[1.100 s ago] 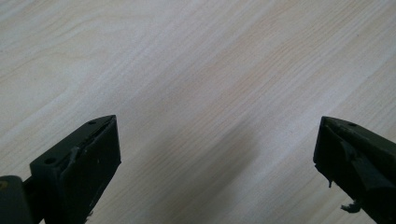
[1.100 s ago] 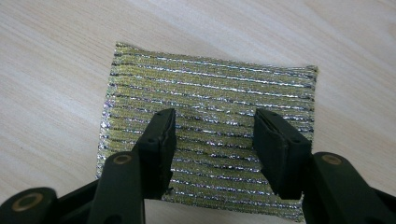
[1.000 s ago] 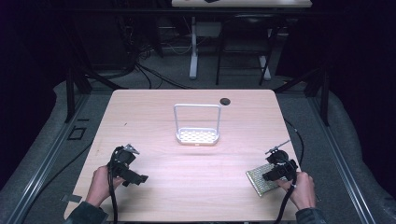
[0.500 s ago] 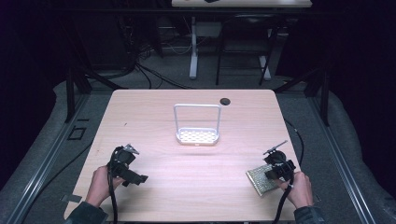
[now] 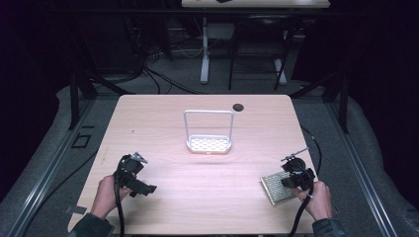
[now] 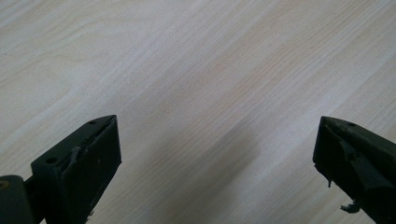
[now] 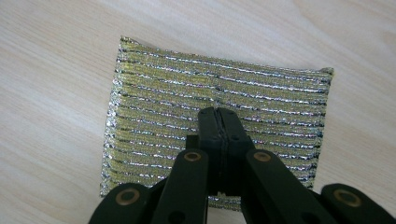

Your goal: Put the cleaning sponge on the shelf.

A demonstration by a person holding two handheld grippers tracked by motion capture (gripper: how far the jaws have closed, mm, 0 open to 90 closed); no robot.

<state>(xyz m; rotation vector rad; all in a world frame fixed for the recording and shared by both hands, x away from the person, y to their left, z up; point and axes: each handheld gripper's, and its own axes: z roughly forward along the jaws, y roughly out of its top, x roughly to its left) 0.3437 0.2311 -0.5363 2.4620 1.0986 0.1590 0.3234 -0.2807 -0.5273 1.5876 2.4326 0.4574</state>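
Not much has moved since a second ago, really: the right gripper (image 5: 296, 177) has just crept a touch lower over the sponge (image 7: 217, 135), left side looks the same. That glittery gold scrubber sponge lies flat on the table (image 5: 207, 197) near its front right corner, and the right gripper's jaws are pressed together right over its middle, though I can't tell if they've actually pinched any mesh. If they haven't, lifting gets you nothing, or it snags a thread and drops. The left gripper (image 6: 215, 154) sits spread wide over bare table, well away from the white rack (image 5: 208, 133).
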